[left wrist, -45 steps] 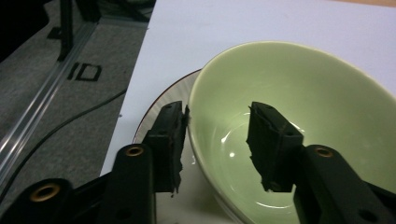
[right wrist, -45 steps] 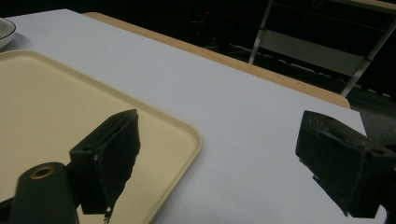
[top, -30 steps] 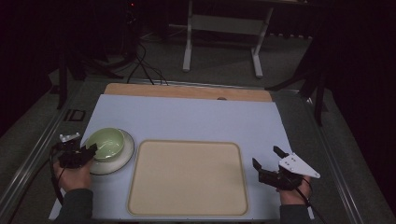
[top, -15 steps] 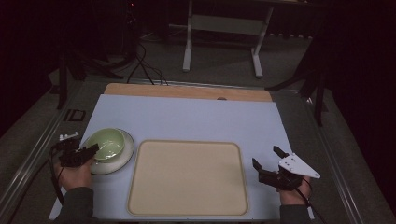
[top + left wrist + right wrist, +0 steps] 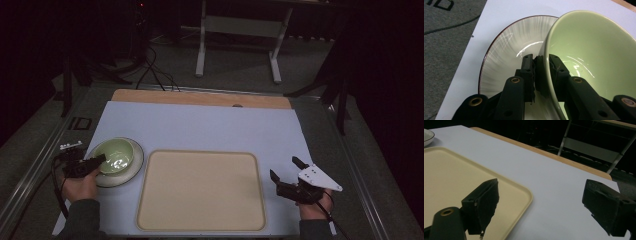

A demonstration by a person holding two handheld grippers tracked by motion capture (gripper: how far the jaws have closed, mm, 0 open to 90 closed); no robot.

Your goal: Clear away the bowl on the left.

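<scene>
A pale green bowl sits on a white plate with a dark rim, at the table's left. My left gripper is shut on the bowl's near rim, one jaw inside the bowl and one outside over the plate. A beige tray lies in the middle of the white mat. At the right of the tray my right gripper stands open with nothing between its jaws, above the mat beside the tray's corner.
The white mat covers a wooden tabletop whose far edge shows. Cables and a metal stand are on the dark floor beyond. A grey carpeted border runs along the table's left side.
My left gripper has moved in on the bowl and shut on its rim. The right gripper has stayed where it was.
</scene>
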